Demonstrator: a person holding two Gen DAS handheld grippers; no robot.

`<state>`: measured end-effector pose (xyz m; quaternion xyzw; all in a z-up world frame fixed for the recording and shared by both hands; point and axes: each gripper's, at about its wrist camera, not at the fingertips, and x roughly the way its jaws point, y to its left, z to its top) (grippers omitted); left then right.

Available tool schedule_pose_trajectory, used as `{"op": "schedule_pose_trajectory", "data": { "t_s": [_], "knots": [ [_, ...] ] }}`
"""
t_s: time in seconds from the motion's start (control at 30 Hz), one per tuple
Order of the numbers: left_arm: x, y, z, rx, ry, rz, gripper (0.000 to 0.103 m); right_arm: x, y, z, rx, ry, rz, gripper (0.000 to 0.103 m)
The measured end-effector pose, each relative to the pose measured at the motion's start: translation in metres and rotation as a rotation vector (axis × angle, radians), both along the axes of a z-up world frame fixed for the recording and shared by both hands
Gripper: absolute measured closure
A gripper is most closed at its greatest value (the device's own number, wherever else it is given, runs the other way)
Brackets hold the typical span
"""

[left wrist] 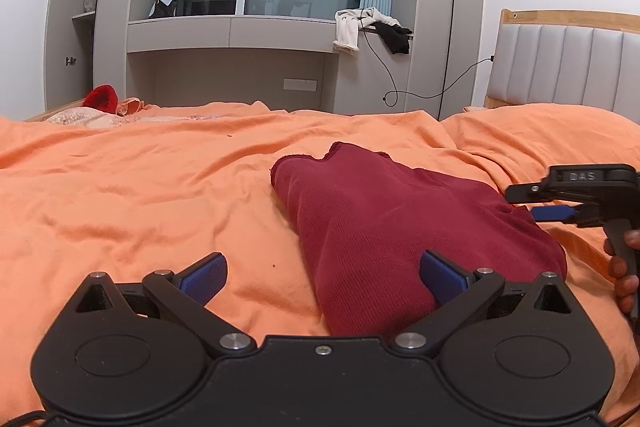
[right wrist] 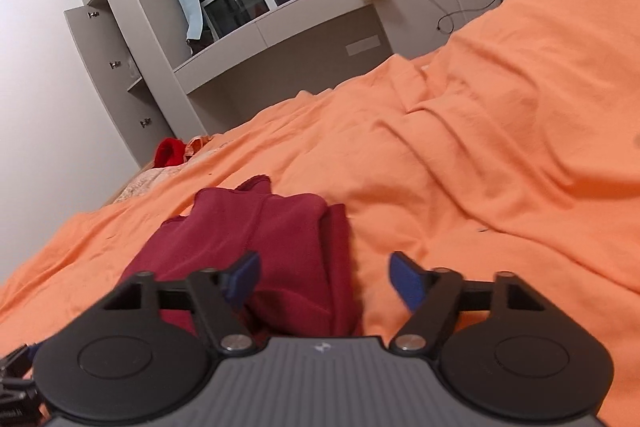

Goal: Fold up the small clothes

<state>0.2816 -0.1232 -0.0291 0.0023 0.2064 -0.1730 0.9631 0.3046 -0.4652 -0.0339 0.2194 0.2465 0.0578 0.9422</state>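
Observation:
A dark red knit garment (left wrist: pixel 384 227) lies folded on the orange bed cover (left wrist: pixel 140 195). It also shows in the right wrist view (right wrist: pixel 264 247). My left gripper (left wrist: pixel 324 277) is open just above the garment's near end, its right finger over the cloth and its left finger over the bare cover. My right gripper (right wrist: pixel 324 283) is open and empty over the garment's near right edge. The right gripper also shows at the right edge of the left wrist view (left wrist: pixel 532 205), beside the garment.
A bright red item (left wrist: pixel 102 99) and pale cloth (left wrist: pixel 80 117) lie at the bed's far left. A padded headboard (left wrist: pixel 560 63) stands at the right. Beyond the bed are grey cabinets (left wrist: pixel 76 7), a window ledge (left wrist: pixel 228 35) with draped clothes (left wrist: pixel 370 27), and a hanging cable (left wrist: pixel 424 95).

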Motion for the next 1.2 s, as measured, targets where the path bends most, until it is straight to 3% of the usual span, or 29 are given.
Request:
{"op": "schedule_pose_trajectory", "data": {
  "t_s": [0.2,0.23,0.27,0.3,0.43,0.6,0.9,1.0,1.13,1.2],
  "knots": [
    [-0.001,0.001,0.000,-0.002,0.002,0.000,0.001,0.014,0.016,-0.001,-0.040,0.007,0.032,0.057],
    [-0.001,0.001,0.000,-0.003,0.003,0.002,0.001,0.016,0.017,-0.002,-0.046,0.012,0.031,0.065],
    [-0.001,0.001,0.000,-0.005,0.004,0.003,0.001,0.018,0.018,-0.002,-0.048,0.014,0.031,0.079],
    [-0.001,0.001,0.000,-0.006,0.006,0.004,0.001,0.019,0.019,-0.002,-0.051,0.017,0.033,0.085],
    [0.001,0.002,0.000,-0.013,0.015,0.004,0.001,0.018,0.023,0.001,-0.090,0.006,0.014,0.094],
    [0.001,0.002,0.000,-0.014,0.016,0.004,0.001,0.015,0.021,0.001,-0.134,0.003,-0.022,0.097],
    [0.002,0.002,0.000,-0.014,0.016,0.004,0.001,0.017,0.008,-0.007,-0.086,0.037,-0.057,0.097],
    [0.001,0.002,0.000,-0.014,0.016,0.004,0.001,0.017,0.006,-0.008,-0.072,0.043,-0.065,0.091],
    [0.001,0.002,0.000,-0.014,0.016,0.004,0.001,0.016,0.000,-0.010,-0.035,0.044,-0.077,0.043],
    [0.001,0.002,0.000,-0.014,0.016,0.004,0.001,0.014,-0.001,-0.009,-0.020,0.038,-0.079,0.039]
  ]
}}
